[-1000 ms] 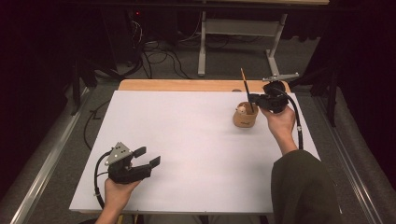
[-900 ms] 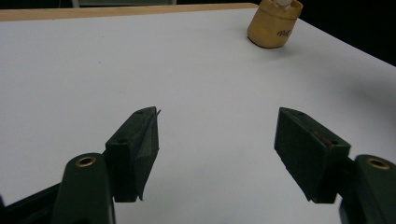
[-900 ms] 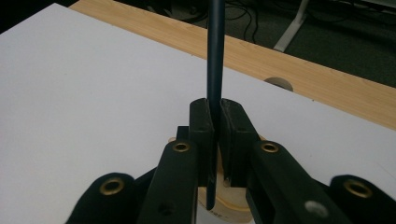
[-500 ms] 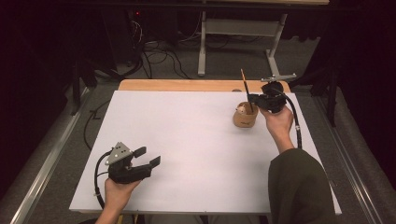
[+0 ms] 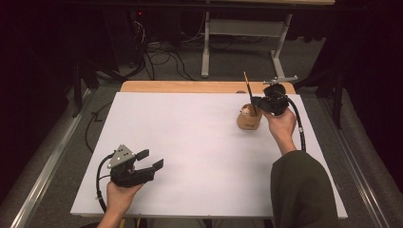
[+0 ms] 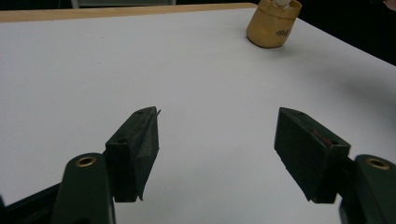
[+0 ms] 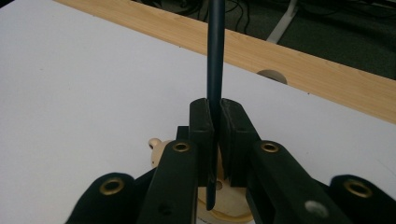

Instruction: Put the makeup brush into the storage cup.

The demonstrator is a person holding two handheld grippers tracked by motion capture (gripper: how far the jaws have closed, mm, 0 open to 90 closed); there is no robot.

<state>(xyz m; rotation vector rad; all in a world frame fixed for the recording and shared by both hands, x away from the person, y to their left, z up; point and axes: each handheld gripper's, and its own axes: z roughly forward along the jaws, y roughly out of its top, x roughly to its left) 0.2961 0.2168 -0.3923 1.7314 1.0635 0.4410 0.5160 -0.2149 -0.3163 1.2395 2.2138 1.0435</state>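
Pencil [image 7: 215, 56] first: your right gripper [image 7: 215, 140] has its two black jaws pressed onto the dark shaft, which stands nearly upright between them, its lower end hanging just above the wooden holder [image 7: 224, 205]. In the high view the pencil [image 5: 248, 90] rises out of your right gripper [image 5: 259, 101] at the far right of the white table [image 5: 190, 137], tilted a little to the left, with the round tan holder [image 5: 249, 118] directly beneath and just left of your right hand [image 5: 281, 124]. Whether the tip touches the holder, you cannot tell from these views.

Your left gripper [image 5: 153, 159] sits near the front left corner of the table, held in your left hand [image 5: 119, 197], well apart from the holder. Its jaws are spread wide with nothing between them; in the left gripper view the left gripper [image 6: 217, 140] frames bare white tabletop, and the holder [image 6: 273, 28] stands far off at the top right.
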